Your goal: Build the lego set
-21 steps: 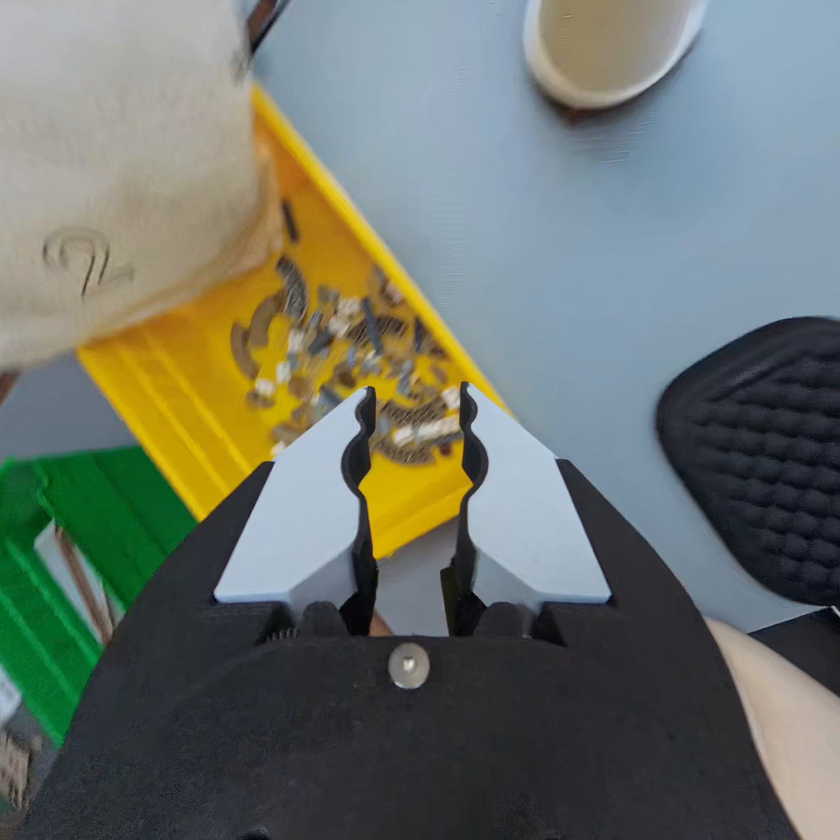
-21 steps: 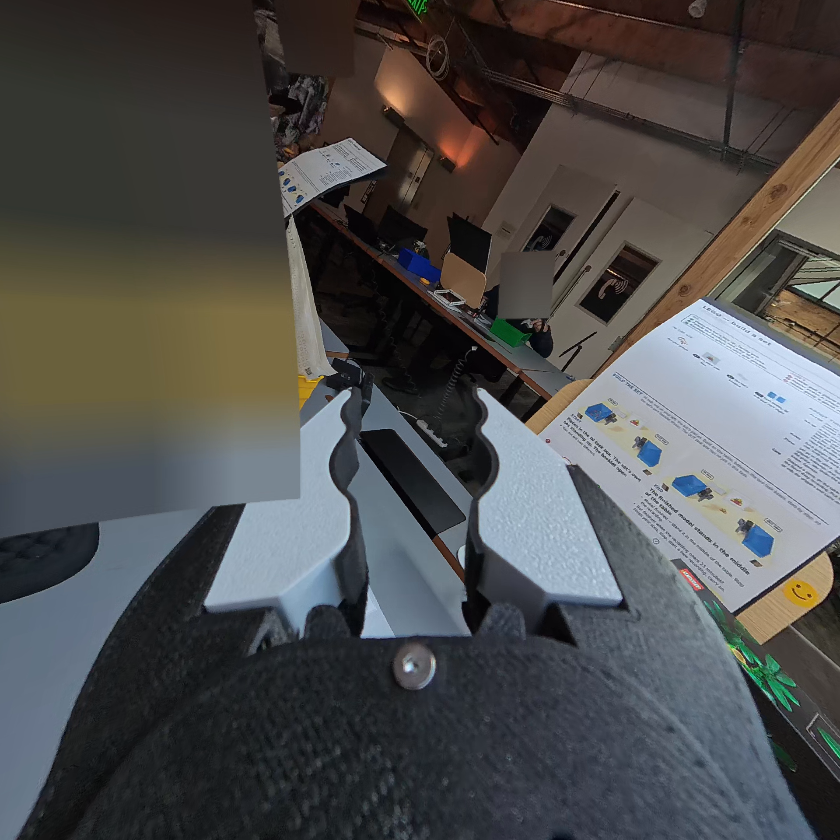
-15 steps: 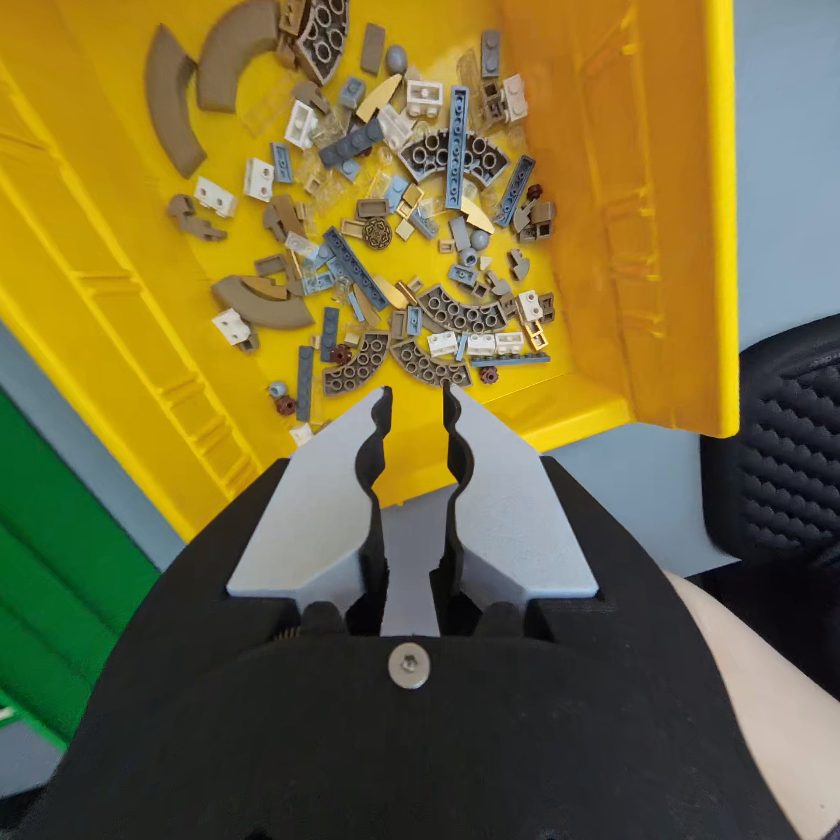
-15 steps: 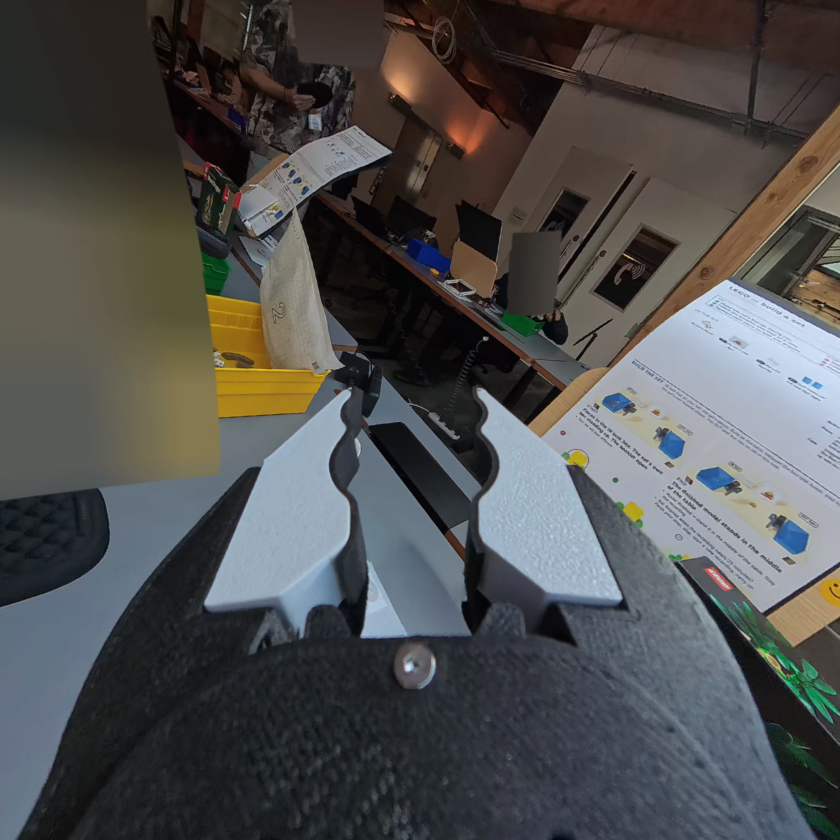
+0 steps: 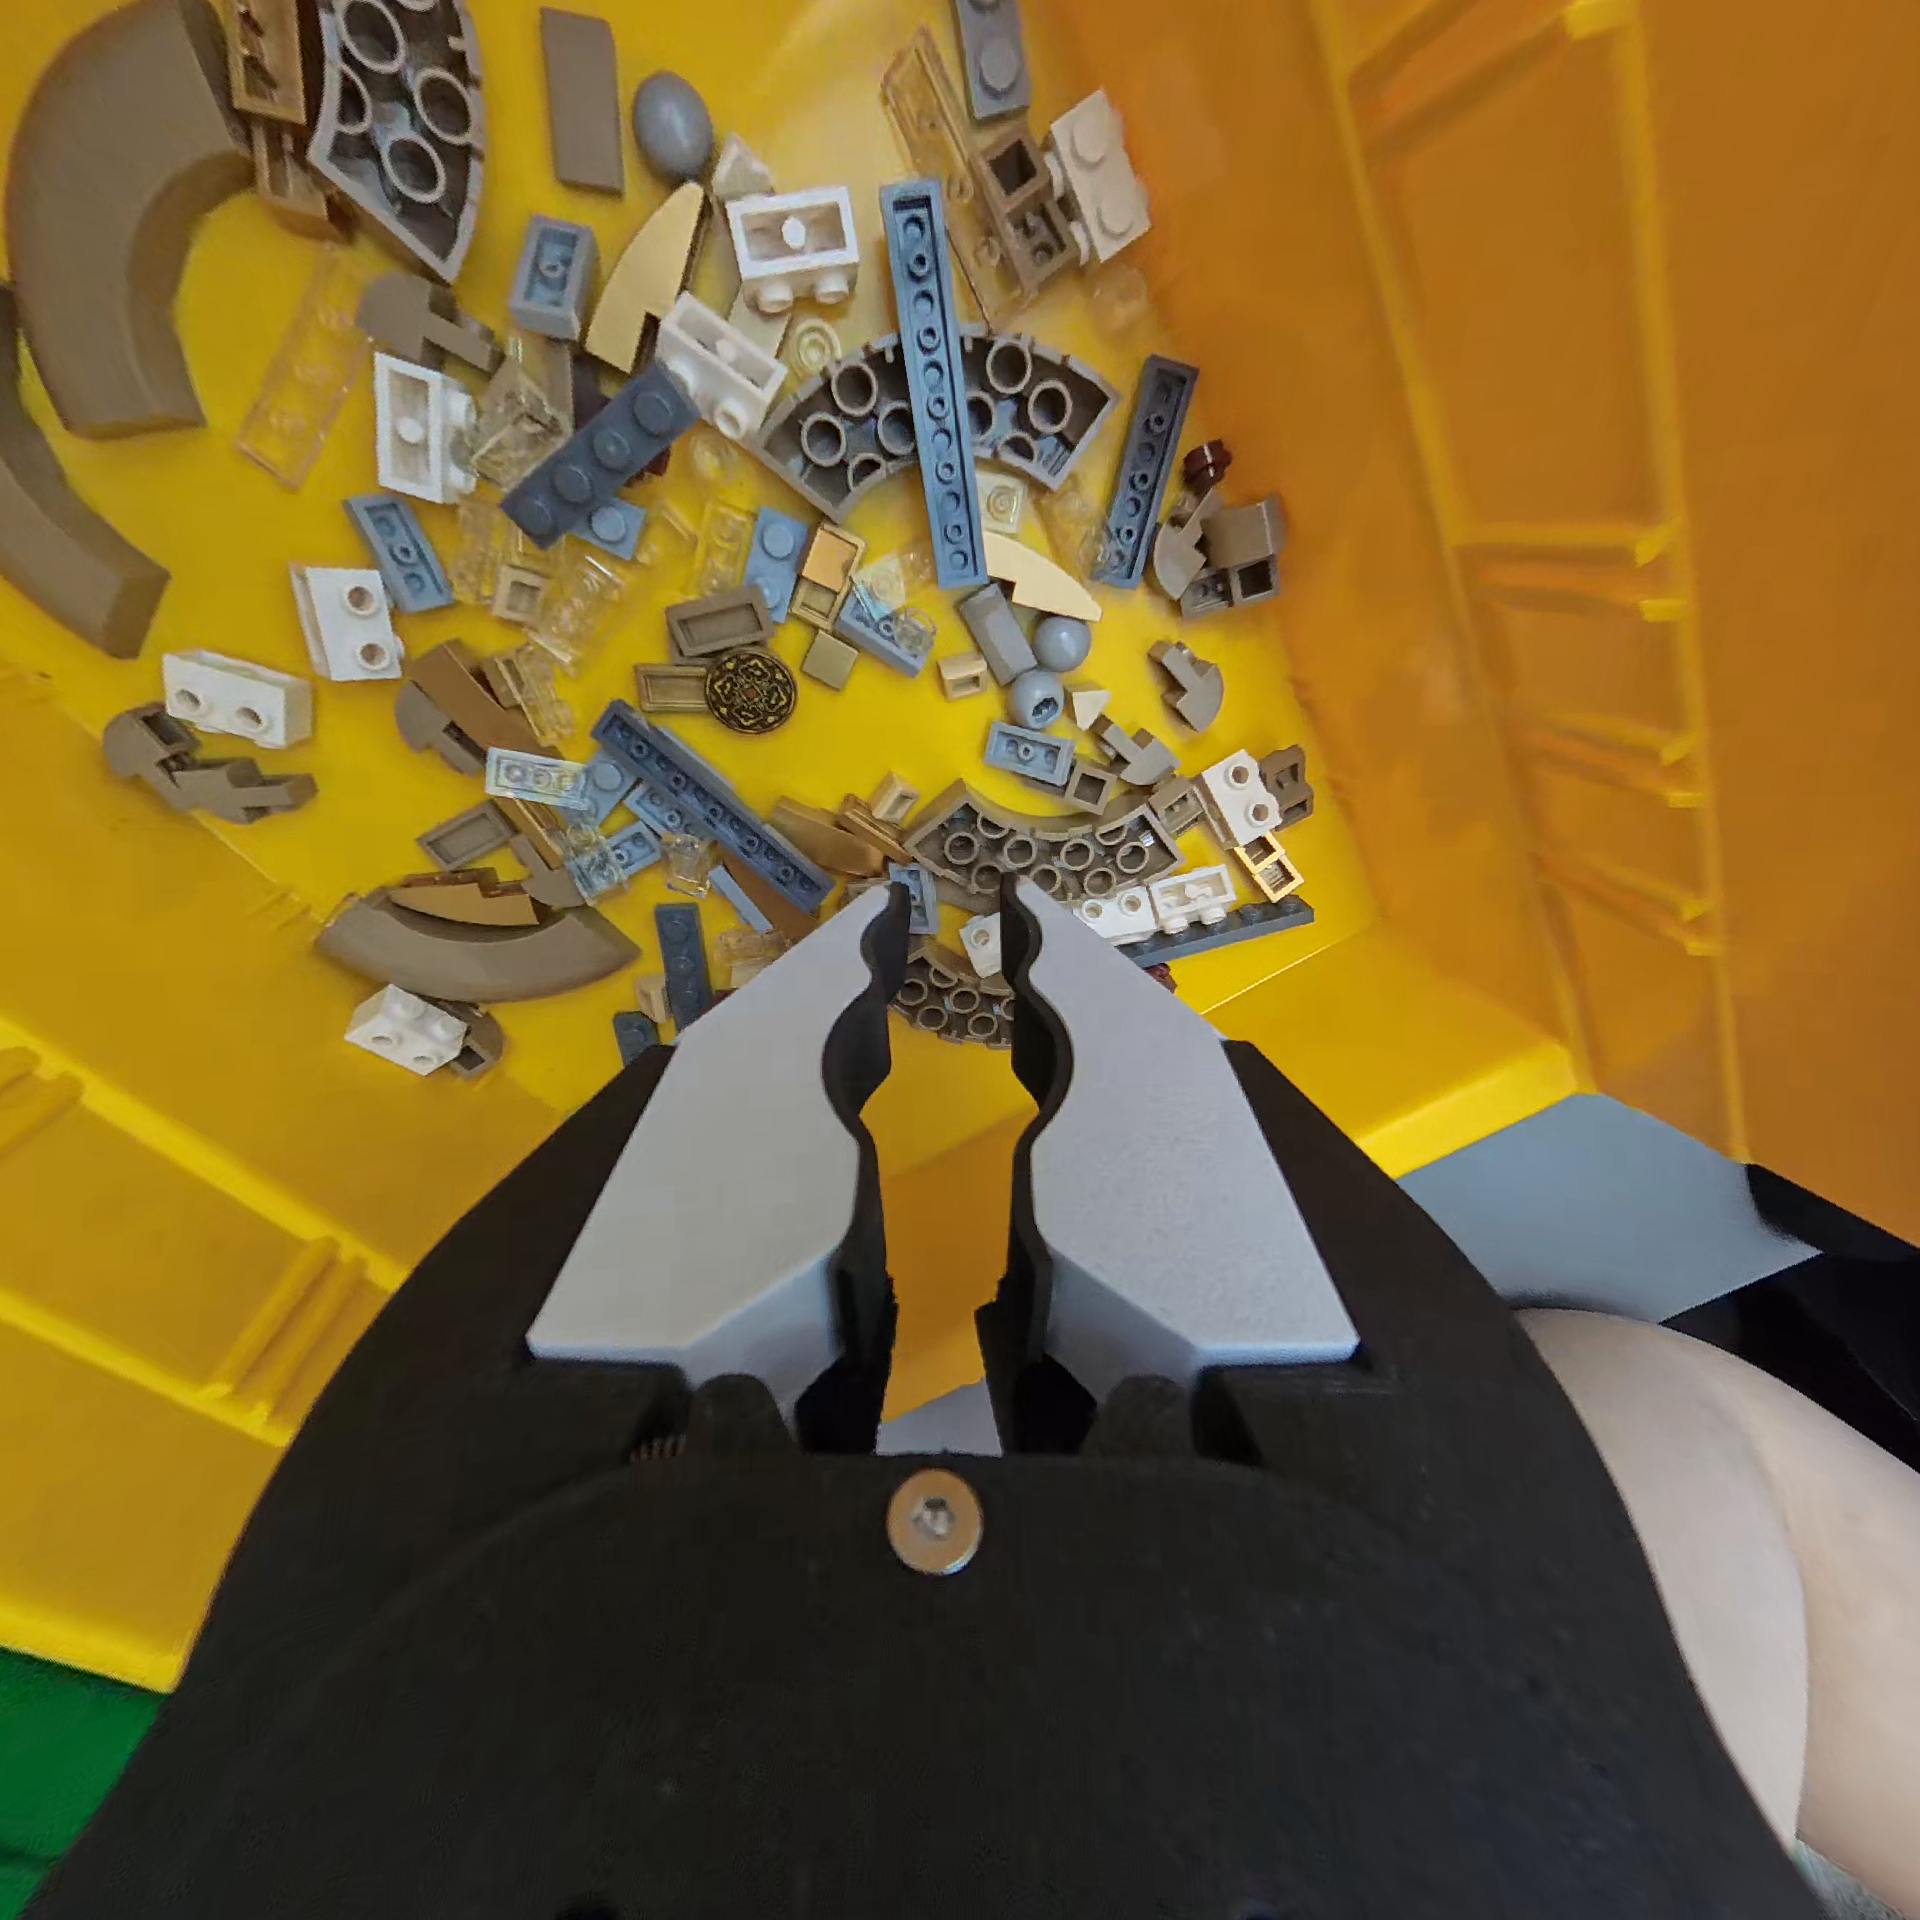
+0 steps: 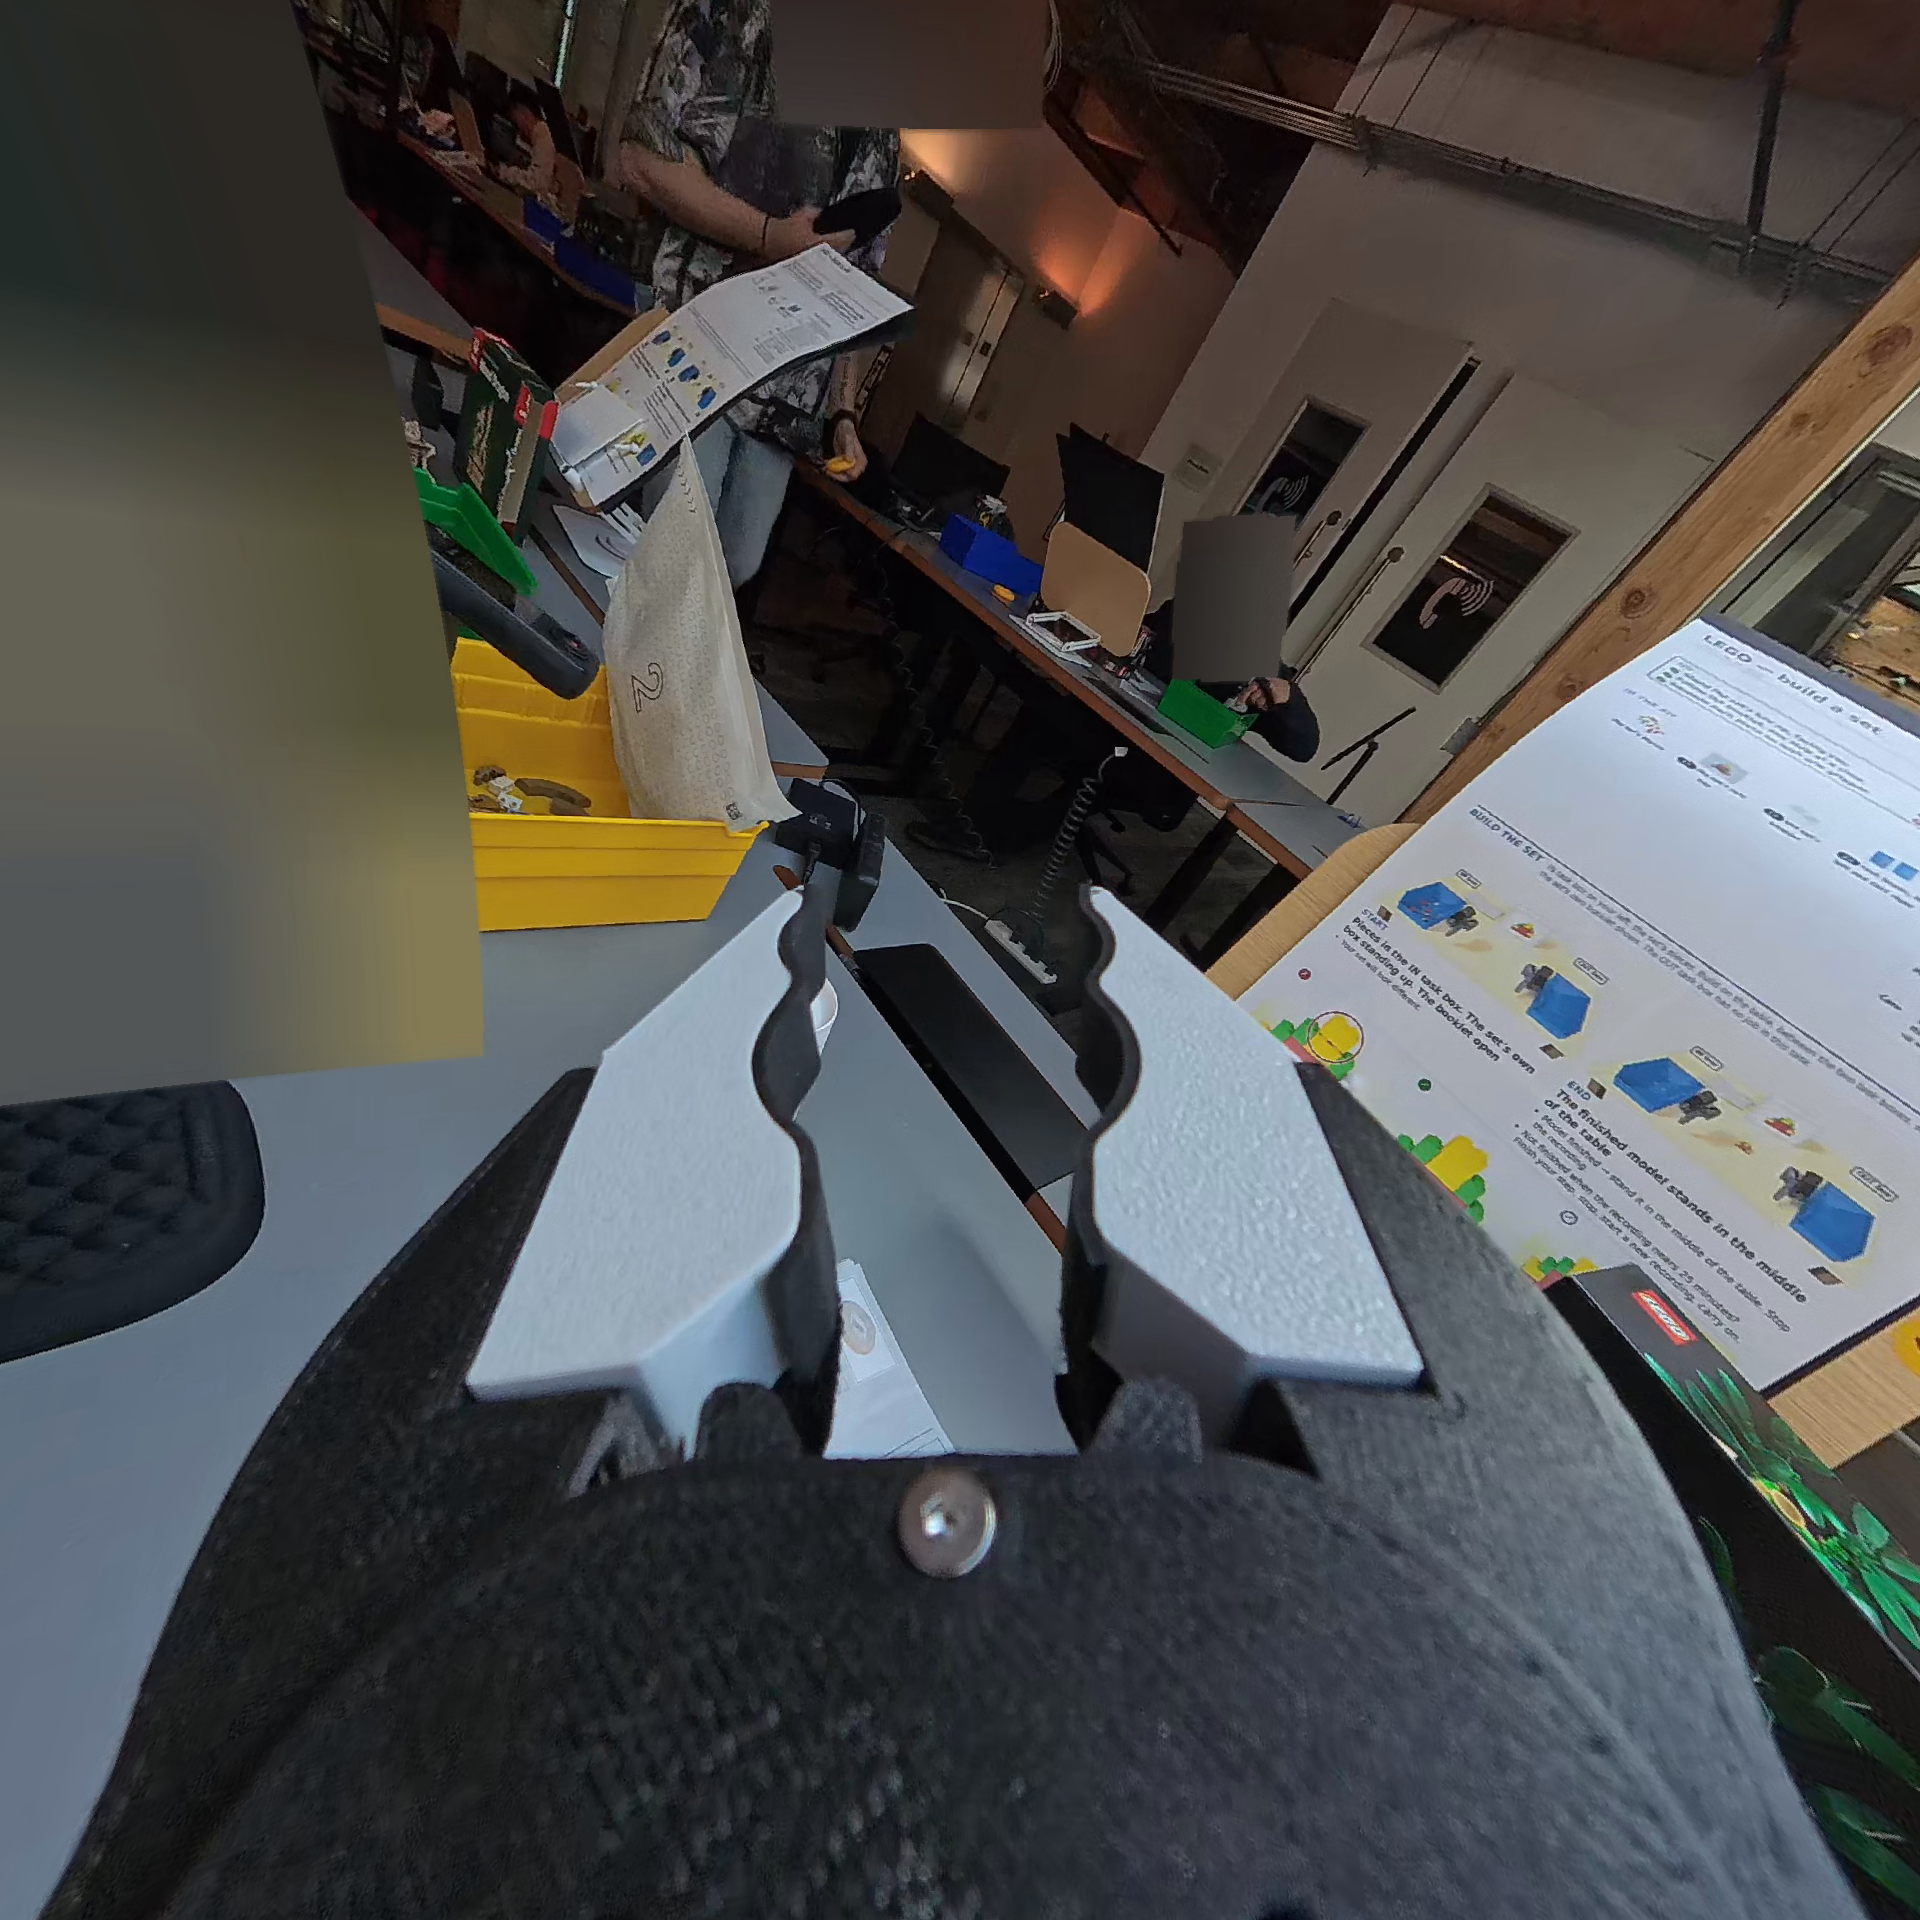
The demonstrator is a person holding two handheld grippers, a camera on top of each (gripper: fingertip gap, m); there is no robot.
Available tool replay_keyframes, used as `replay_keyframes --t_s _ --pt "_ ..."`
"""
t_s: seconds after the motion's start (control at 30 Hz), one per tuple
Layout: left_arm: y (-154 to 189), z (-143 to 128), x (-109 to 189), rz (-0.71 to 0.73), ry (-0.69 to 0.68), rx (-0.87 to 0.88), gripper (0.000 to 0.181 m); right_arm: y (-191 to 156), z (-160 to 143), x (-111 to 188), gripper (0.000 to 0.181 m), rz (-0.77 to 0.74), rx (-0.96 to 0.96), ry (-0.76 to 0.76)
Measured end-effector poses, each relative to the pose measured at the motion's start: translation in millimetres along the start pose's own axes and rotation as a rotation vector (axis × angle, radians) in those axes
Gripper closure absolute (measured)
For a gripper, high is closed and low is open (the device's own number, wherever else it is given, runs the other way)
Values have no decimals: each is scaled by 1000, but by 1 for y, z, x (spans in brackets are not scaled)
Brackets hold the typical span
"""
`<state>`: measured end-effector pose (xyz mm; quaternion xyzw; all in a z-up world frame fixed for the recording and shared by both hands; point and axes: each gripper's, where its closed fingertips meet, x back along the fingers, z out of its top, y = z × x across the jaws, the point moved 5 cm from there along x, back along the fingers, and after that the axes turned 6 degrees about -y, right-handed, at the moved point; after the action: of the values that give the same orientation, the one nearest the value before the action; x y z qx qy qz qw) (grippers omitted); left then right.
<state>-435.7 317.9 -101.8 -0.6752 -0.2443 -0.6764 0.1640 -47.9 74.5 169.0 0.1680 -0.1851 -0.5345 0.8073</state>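
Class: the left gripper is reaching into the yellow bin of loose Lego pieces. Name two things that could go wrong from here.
1. The left gripper is open over a crowded heap: closing might catch the small white piece and the tan curved plate together.
2. Clear pieces are hard to see against the yellow bin and could be missed.

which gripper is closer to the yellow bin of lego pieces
Left. The left gripper is open with its tips inside the yellow bin, just above the pieces. The right gripper is open over the table, off the bin.

Left gripper (image 5: 951, 904) and right gripper (image 6: 945, 925): black textured bodies, pale grey jaws with wavy black pads, one silver screw each
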Motion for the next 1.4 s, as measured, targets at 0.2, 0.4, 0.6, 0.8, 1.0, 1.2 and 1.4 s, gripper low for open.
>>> replay_keyframes --t_s 0.2,0.4,0.6,0.8,1.0,1.2,1.4 --pt "-5 1 -6 4 -39 40 168 3 0 5 135 -10 6 0" --pt "-5 -1 -7 -7 -37 53 169 3 2 9 135 -10 13 8" --pt "-6 -7 -8 -27 -45 55 178 1 2 9 135 -7 26 -1" --pt "-7 -12 -4 -27 -40 54 179 -3 0 5 135 8 39 -18" --pt "8 7 35 -53 235 -39 179 -13 -2 -8 134 67 28 -12" --pt "85 41 117 -357 728 -346 179 -58 -7 -51 132 328 -19 61" --pt "183 76 166 -1034 880 -514 180 -114 -26 -96 121 439 87 87"
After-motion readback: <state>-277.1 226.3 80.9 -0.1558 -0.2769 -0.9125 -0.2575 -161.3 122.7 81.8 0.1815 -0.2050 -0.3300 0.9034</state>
